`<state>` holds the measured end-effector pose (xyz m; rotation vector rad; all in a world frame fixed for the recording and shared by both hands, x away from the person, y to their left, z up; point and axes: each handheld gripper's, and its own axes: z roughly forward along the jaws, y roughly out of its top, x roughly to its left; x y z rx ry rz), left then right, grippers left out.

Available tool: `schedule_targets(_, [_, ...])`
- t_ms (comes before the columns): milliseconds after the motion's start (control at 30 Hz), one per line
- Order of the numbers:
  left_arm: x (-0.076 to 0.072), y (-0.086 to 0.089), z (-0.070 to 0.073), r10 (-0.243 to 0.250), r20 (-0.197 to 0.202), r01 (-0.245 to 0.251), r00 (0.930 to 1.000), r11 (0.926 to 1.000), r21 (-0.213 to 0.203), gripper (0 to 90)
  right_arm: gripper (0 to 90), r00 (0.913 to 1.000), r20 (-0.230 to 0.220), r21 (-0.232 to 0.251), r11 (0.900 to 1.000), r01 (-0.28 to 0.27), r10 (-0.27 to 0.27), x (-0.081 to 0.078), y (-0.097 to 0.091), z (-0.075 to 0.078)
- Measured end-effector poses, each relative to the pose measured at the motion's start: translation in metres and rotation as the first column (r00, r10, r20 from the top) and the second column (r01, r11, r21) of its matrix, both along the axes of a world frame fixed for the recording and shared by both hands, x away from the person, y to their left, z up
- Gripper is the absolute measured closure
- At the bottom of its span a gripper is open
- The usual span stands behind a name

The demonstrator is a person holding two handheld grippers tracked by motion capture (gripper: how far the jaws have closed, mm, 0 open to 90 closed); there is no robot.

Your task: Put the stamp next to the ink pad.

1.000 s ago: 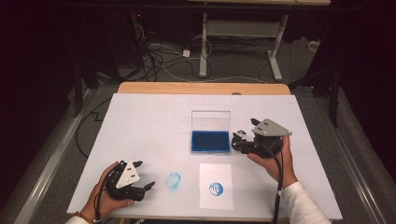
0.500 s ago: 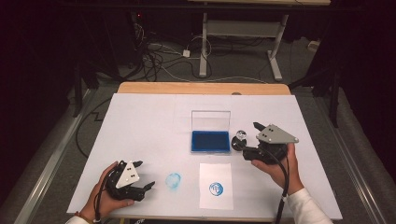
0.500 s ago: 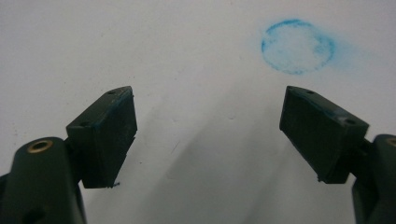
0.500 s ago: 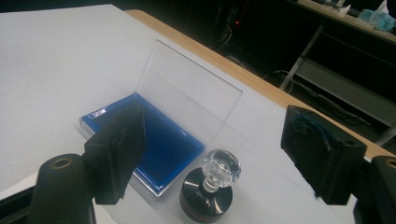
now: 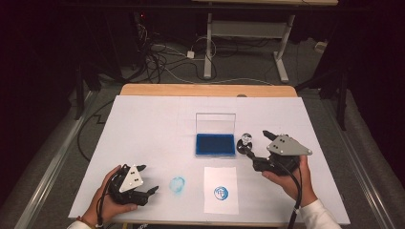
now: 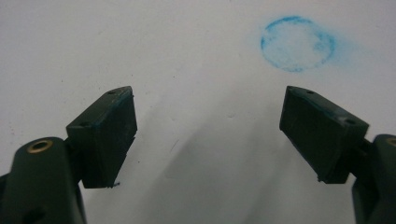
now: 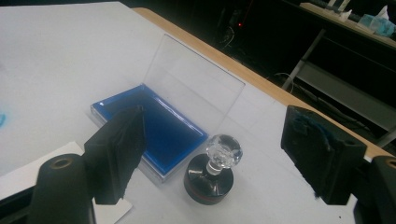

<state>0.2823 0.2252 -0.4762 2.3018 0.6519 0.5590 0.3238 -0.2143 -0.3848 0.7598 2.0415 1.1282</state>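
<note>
Your right gripper (image 5: 255, 153) stands released in the high view, just right of the stamp (image 5: 245, 142), which sits upright beside the open blue ink pad (image 5: 215, 144). Your left gripper (image 5: 148, 190) rests near the table's (image 5: 143, 124) front edge, jaws apart, with a blue smudge (image 5: 177, 184) and a stamped paper (image 5: 220, 190) to its right; broad bare white lies behind. From your left gripper view, both pads (image 6: 109, 133) flank bare surface, with the smudge (image 6: 297, 43) ahead. From your right gripper view, the stamp (image 7: 212, 175) stands between your spread jaws, untouched, the ink pad's (image 7: 163, 130) clear lid raised. No writing is legible.
</note>
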Motion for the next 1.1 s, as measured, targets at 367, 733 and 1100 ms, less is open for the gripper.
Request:
schedule_targets(367, [0.0, 0.0, 0.0, 0.002, -0.003, -0.002, 1.0, 1.0, 0.002, 18.3, 22.4, 0.9997, 0.015, -0.011, 0.9998, -0.019, 0.019, -0.015, -0.004, -0.001])
schedule_targets(733, [0.0, -0.001, -0.001, 0.003, -0.004, -0.003, 1.0, 1.0, 0.006, 18.3, 22.3, 0.9996, 0.02, -0.025, 0.9995, -0.021, 0.022, -0.026, -0.011, -0.009])
schedule_targets(1100, [0.0, -0.003, -0.001, 0.005, -0.007, -0.005, 1.0, 1.0, 0.006, 18.2, 22.9, 0.9992, 0.04, -0.02, 0.9998, -0.007, 0.008, -0.037, -0.026, -0.022])
